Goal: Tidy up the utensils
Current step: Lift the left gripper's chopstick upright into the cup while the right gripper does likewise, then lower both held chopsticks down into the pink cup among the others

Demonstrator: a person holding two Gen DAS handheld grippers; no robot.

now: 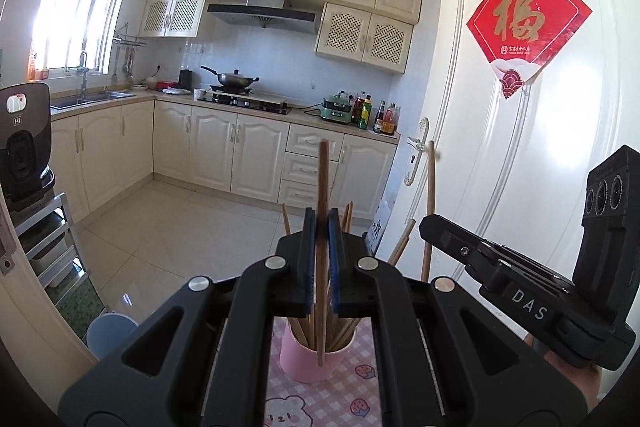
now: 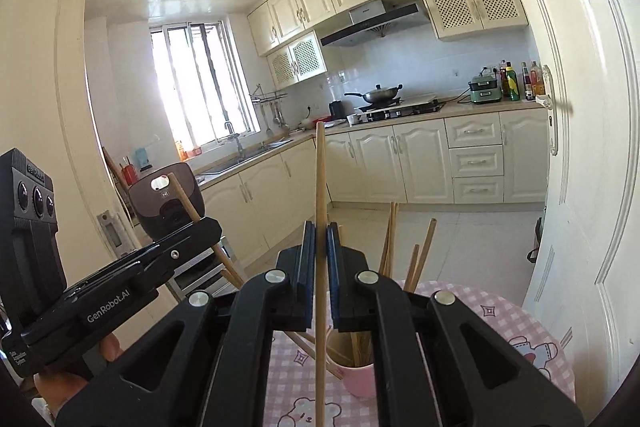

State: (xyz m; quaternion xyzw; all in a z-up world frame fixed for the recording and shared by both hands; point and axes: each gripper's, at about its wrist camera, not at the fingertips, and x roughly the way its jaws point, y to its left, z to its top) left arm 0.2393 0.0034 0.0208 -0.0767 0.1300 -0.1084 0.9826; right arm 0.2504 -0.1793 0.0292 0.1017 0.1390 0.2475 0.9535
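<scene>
My left gripper [image 1: 322, 223] is shut on a wooden chopstick [image 1: 322, 179] that stands upright. Its lower end hangs in front of a pink cup [image 1: 312, 359] holding several more chopsticks. The cup stands on a pink checked tablecloth [image 1: 360, 387]. My right gripper [image 2: 321, 231] is shut on another upright chopstick [image 2: 320, 179], with the pink cup [image 2: 360, 379] just below and to its right. Each gripper shows in the other's view: the right gripper [image 1: 428, 227] with its chopstick [image 1: 430, 187], the left gripper [image 2: 212, 227] with its slanted chopstick [image 2: 184, 195].
A white door [image 1: 520, 147] with a red paper sign [image 1: 524, 19] stands open on the right. A dark appliance [image 1: 24, 139] sits on a metal rack at the left, with a blue bin [image 1: 108, 335] on the floor. Beyond lie kitchen cabinets and tiled floor.
</scene>
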